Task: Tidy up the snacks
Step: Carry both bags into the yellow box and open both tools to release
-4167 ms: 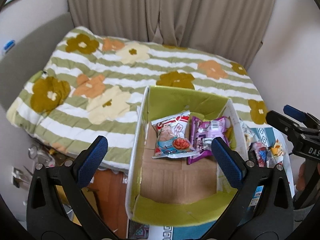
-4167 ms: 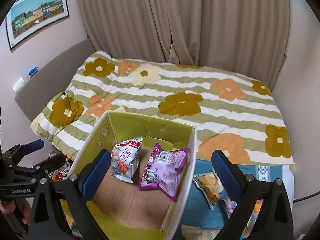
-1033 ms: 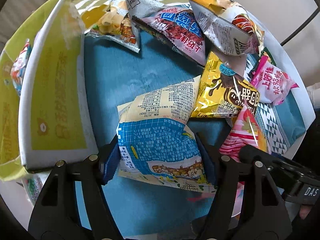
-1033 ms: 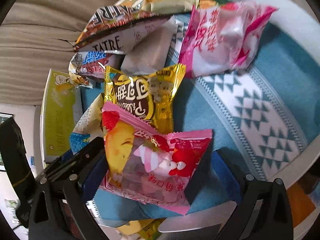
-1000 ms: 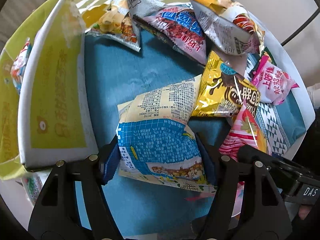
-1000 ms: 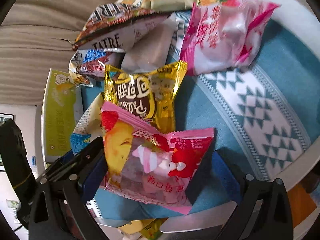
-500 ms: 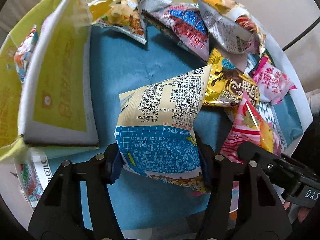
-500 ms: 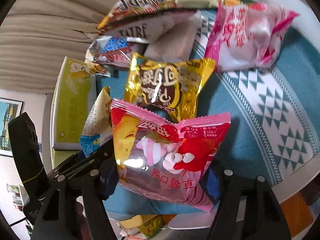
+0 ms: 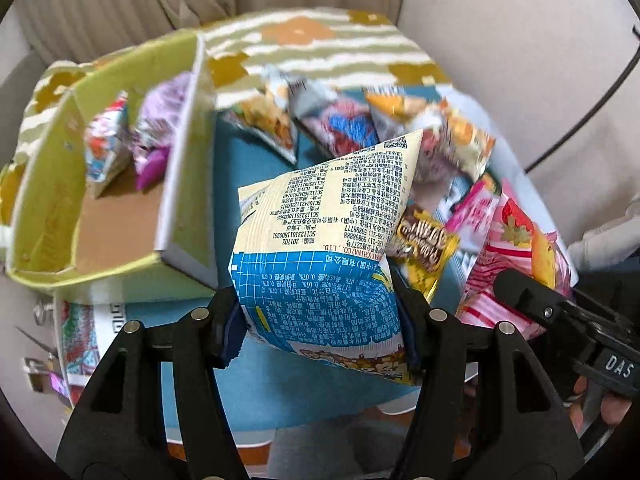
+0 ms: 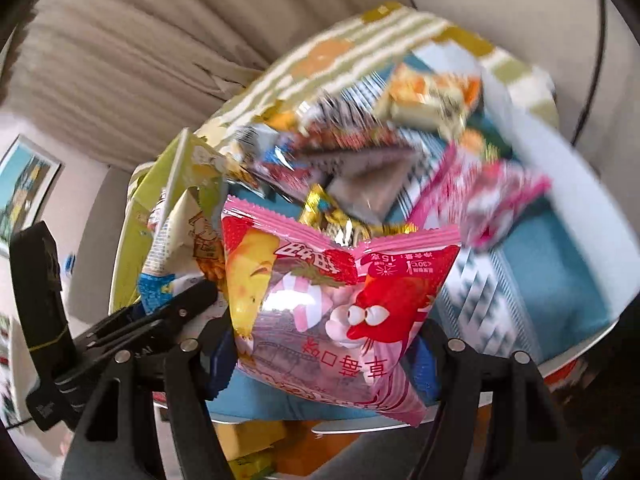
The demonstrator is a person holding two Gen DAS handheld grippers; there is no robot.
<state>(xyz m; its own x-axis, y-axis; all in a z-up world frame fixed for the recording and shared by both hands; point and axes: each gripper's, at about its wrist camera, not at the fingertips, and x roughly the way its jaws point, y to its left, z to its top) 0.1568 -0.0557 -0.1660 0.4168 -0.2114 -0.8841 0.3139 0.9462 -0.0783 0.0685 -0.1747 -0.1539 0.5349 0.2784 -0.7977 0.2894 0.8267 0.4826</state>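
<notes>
My left gripper (image 9: 320, 322) is shut on a cream and blue snack bag (image 9: 324, 248), held above the blue table mat (image 9: 248, 168). The pads of my right gripper (image 10: 324, 356) press on a pink strawberry marshmallow bag (image 10: 332, 304), likewise lifted off the mat (image 10: 560, 280). In the left wrist view the pink bag (image 9: 516, 252) shows at the right with the right gripper's black frame under it. The left gripper's bag (image 10: 172, 256) shows at the left of the right wrist view. The green cardboard box (image 9: 180, 184) stands to the left, with a red-white bag (image 9: 106, 140) and a purple bag (image 9: 160, 128) inside.
Several loose snack bags lie on the mat behind the held ones: a gold chocolate bag (image 9: 424, 240), a pink bag (image 9: 472, 208), a red-blue bag (image 9: 340, 128) and an orange-white bag (image 9: 452, 136). A striped flower quilt (image 9: 304, 40) covers the bed beyond. Curtains hang behind.
Both grippers closed on their bags and lifted them off the mat. The views rose and tilted, so the box interior and the bed now show.
</notes>
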